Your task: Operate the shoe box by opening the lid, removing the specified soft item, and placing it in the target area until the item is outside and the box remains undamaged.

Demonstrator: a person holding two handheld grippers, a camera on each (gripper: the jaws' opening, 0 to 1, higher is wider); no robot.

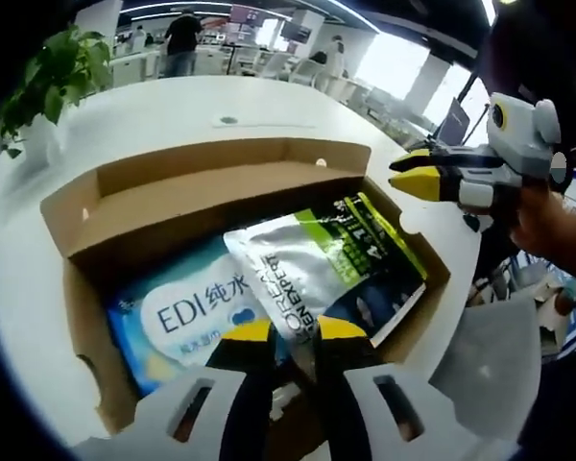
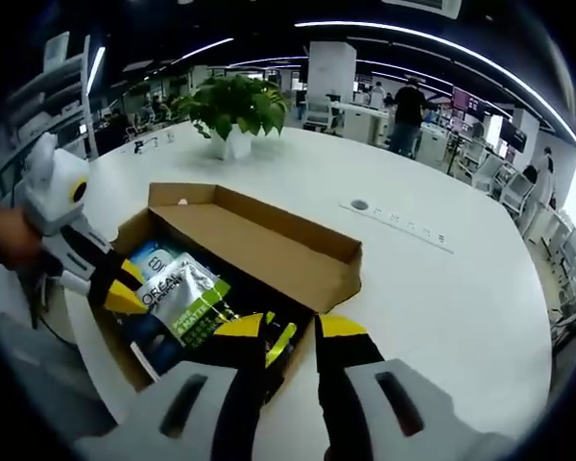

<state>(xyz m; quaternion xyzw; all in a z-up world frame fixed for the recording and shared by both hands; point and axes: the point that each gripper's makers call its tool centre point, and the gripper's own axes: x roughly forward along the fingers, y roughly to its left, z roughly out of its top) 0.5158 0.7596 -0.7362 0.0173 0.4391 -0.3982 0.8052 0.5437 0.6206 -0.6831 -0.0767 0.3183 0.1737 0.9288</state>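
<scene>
An open cardboard shoe box (image 1: 221, 192) sat on a round white table (image 1: 173, 106), its lid flap folded back and standing on the far side. Inside lay a silver and green soft pouch (image 1: 317, 259), resting partly on top of a blue and white wipes pack (image 1: 187, 312). In the left gripper view, the left gripper (image 1: 293, 331) had its yellow-tipped jaws narrowed to a slim gap at the near edge of the pouch; whether they actually pinched it could not be told. The right gripper (image 1: 418, 176) hovered just beside the box's right wall, jaws slightly parted and holding nothing. A potted plant (image 2: 235, 110) stood farther off on the table.

The likely risks: a shallow pinch on the slick pouch edge could slip as it was lifted; the pouch could drag the wipes pack along; and, with nothing steadying the box, a pull might shift it or bend a thin cardboard wall.
</scene>
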